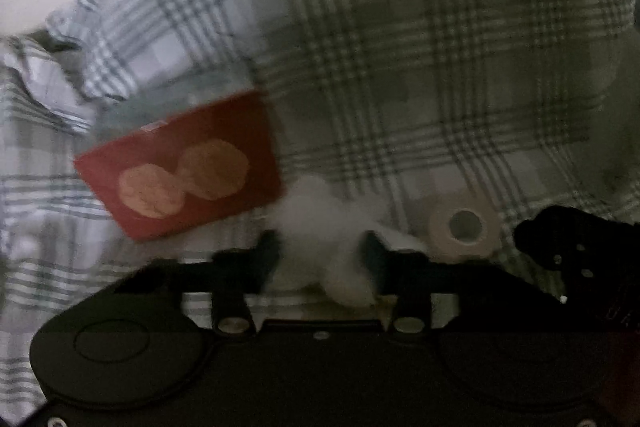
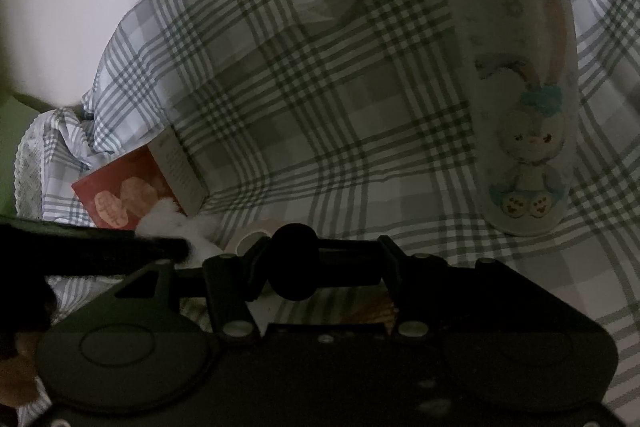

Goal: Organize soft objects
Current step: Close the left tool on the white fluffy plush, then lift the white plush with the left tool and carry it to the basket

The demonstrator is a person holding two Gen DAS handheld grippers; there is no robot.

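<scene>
In the left wrist view my left gripper (image 1: 320,247) has a white fluffy cotton wad (image 1: 320,227) between its two fingers, on the plaid cloth (image 1: 400,67). A pale tape roll (image 1: 464,229) lies just right of it. The right gripper's black tip (image 1: 568,239) shows at the far right. In the right wrist view my right gripper (image 2: 320,255) has a black round object (image 2: 294,263) between its fingers, nearer the left one, with a gap to the right finger. The cotton wad (image 2: 168,217) and the tape roll (image 2: 256,237) lie to its left.
A red box with biscuit pictures (image 1: 180,167) lies left of the cotton; it also shows in the right wrist view (image 2: 132,195). A white bottle with a rabbit drawing (image 2: 524,87) stands at right. The plaid cloth (image 2: 320,87) bunches at the left edge.
</scene>
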